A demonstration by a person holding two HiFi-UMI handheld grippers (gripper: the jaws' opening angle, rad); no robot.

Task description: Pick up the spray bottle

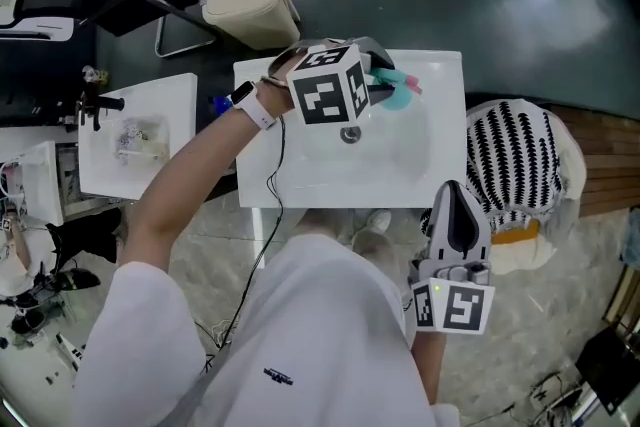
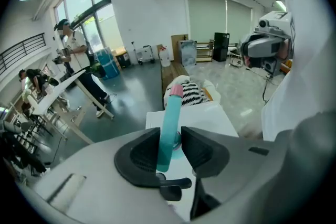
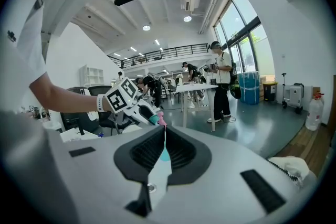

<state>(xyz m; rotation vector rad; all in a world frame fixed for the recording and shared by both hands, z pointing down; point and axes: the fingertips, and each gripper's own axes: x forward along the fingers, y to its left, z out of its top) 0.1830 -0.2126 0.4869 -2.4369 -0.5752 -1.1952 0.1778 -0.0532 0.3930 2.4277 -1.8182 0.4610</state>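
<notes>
Two hand-held grey two-jaw grippers, one task item, one support surface.

Item 1: slender teal plastic spray bottle (image 2: 169, 123) with a pink tip. Location: over the far half of the white rectangular basin-top table (image 1: 300, 177), clamped in the left gripper (image 1: 375, 85). From the head camera, the pink tip points right. The grip sits low on the body, so most of the length projects beyond the jaws.

Item 2: left gripper. Jaws narrow, with the ribbed black pads (image 2: 140, 157) pressing the teal body from both sides.

Item 3: right gripper (image 1: 453, 200). Location: near right, off the table's near edge and well apart from the bottle. Jaws together with nothing between them. The teal sliver in their gap is the distant bottle.

Item 4: black-and-white striped bag (image 1: 515, 155), just right of the table.

Handling notes (judgement):
- The pick-up looks largely achieved.
- The low hold leaves a long lever, so the bottle could pivot or slide between the pads.
- Lift straight and slowly, with steady pressure and no wrist roll.
- Swing the pink tip away from the striped bag.
- The right gripper is best left parked clear.
</notes>
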